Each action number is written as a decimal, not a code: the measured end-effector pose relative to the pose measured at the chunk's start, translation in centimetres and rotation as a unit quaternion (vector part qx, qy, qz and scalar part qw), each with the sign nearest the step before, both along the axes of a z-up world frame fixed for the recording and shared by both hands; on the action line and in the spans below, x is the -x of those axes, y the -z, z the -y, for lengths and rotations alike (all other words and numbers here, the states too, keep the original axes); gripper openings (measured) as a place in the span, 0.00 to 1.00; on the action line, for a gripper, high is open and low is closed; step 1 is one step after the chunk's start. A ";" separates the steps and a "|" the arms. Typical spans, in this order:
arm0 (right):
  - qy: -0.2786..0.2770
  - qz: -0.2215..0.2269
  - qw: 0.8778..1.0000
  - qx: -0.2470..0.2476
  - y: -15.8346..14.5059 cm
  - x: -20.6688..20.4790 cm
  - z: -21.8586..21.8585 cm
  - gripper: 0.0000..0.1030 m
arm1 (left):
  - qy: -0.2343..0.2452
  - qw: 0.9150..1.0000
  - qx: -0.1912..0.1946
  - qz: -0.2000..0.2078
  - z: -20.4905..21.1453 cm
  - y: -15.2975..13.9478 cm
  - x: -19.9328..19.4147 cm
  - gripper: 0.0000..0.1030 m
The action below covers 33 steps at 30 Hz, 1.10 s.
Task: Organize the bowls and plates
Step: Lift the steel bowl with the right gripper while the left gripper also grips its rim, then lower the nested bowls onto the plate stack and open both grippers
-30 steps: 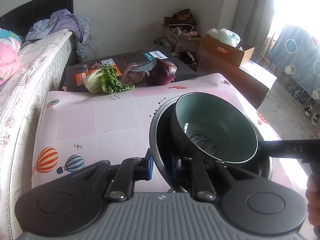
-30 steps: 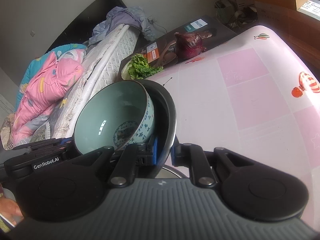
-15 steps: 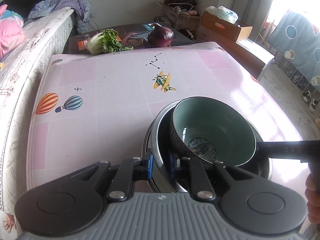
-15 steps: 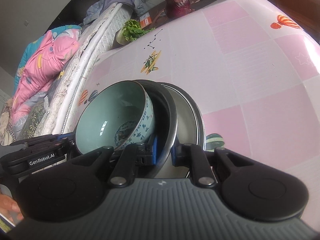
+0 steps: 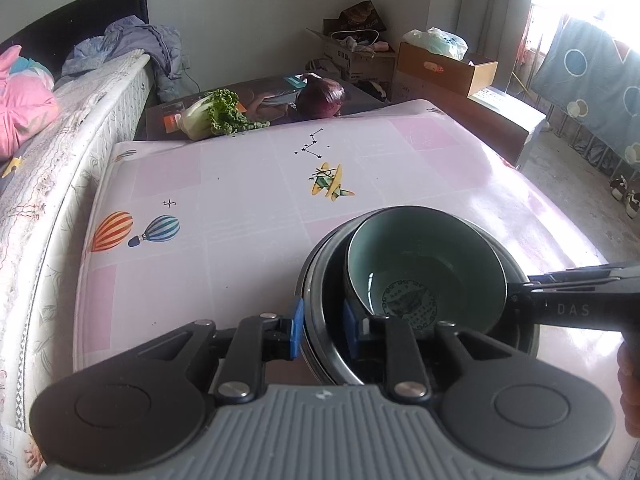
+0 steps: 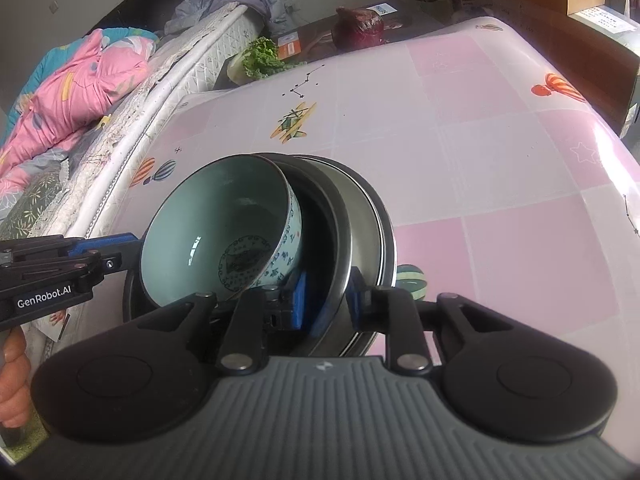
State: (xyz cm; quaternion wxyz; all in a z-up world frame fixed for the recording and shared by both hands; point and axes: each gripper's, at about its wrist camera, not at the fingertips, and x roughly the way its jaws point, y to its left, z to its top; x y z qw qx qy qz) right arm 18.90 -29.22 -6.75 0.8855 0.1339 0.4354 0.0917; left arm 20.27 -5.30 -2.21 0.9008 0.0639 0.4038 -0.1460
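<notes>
A pale green bowl (image 5: 424,276) (image 6: 224,232) with a blue pattern sits tilted inside a dark bowl (image 5: 324,280) (image 6: 316,216). The dark bowl rests on steel plates (image 6: 368,236) near the front of the pink table (image 5: 248,216). My left gripper (image 5: 322,328) straddles the dark bowl's near rim. Its jaws are opening and the blue pads (image 5: 297,328) stand just off the rim. My right gripper (image 6: 326,300) straddles the opposite rim, jaws also opening with a small gap at the pads. Each gripper shows in the other's view: right (image 5: 520,296), left (image 6: 124,252).
A leafy cabbage (image 5: 216,118) and a purple cabbage (image 5: 320,98) lie on a dark box past the table's far edge. A bed (image 5: 60,128) with a pink quilt runs along the left. Cardboard boxes (image 5: 444,68) stand at the back right. A hand (image 6: 14,384) holds the left gripper.
The stack of bowls came back toward the table's near edge and down onto the steel plates. Both grippers' pads have spread slightly apart around the dark bowl's rim.
</notes>
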 end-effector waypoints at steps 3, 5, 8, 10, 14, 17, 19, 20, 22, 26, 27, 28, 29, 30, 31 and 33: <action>0.008 0.015 1.000 0.014 -0.9 0.3 0.0 0.25 | -0.003 1.000 0.001 0.016 -0.4 -0.8 0.7 0.47; 0.022 0.024 0.999 0.011 -1.6 0.8 0.5 0.35 | -0.004 1.000 0.013 0.022 -0.9 -1.4 1.2 0.49; 0.044 0.048 0.998 0.012 -2.9 2.2 1.3 0.52 | -0.005 0.999 0.026 0.032 -1.8 -2.4 2.2 0.63; 0.053 0.062 0.997 0.011 -3.9 3.3 1.7 0.53 | -0.008 0.998 0.040 0.039 -2.6 -3.2 3.1 0.77; 0.073 0.092 0.993 0.022 -6.0 6.7 2.1 0.77 | -0.011 0.997 0.056 0.059 -4.2 -4.6 5.2 0.93; 0.080 0.120 0.988 0.053 -7.6 9.8 1.6 0.83 | -0.019 0.996 0.055 0.073 -5.1 -5.4 6.9 1.00; 0.087 0.135 0.984 0.078 -8.3 11.7 1.0 0.87 | -0.023 0.996 0.048 0.076 -5.7 -5.8 7.9 1.00; 0.092 0.141 0.982 0.089 -8.6 12.5 0.7 0.94 | -0.025 0.996 0.044 0.074 -5.9 -5.9 8.3 1.00; 0.096 0.153 0.978 0.106 -9.0 14.2 0.1 0.99 | -0.031 0.997 0.036 0.066 -6.2 -5.9 8.8 1.00; 0.096 0.164 0.972 0.140 -9.4 16.6 -1.8 0.99 | -0.049 0.997 0.020 0.053 -6.5 -5.5 9.8 1.00; 0.095 0.165 0.971 0.146 -9.4 17.0 -2.2 0.99 | -0.050 0.997 0.011 0.050 -6.5 -5.4 10.0 1.00; 0.095 0.164 0.970 0.150 -9.3 17.4 -2.6 0.99 | -0.051 0.997 0.004 0.050 -6.5 -5.4 10.2 1.00; 0.095 0.163 0.970 0.154 -9.3 17.7 -3.0 0.99 | -0.052 0.997 0.000 0.052 -6.5 -5.4 10.4 1.00; 0.095 0.162 0.970 0.157 -9.2 17.9 -3.3 0.99 | -0.055 0.997 -0.007 0.056 -6.5 -5.3 10.7 1.00; 0.095 0.160 0.969 0.160 -9.0 18.2 -3.8 0.99 | -0.060 0.996 -0.012 0.059 -6.4 -5.3 10.8 1.00; 0.096 0.152 0.969 0.169 -8.6 18.5 -4.6 0.99 | -0.071 0.995 -0.023 0.066 -6.3 -5.1 10.9 1.00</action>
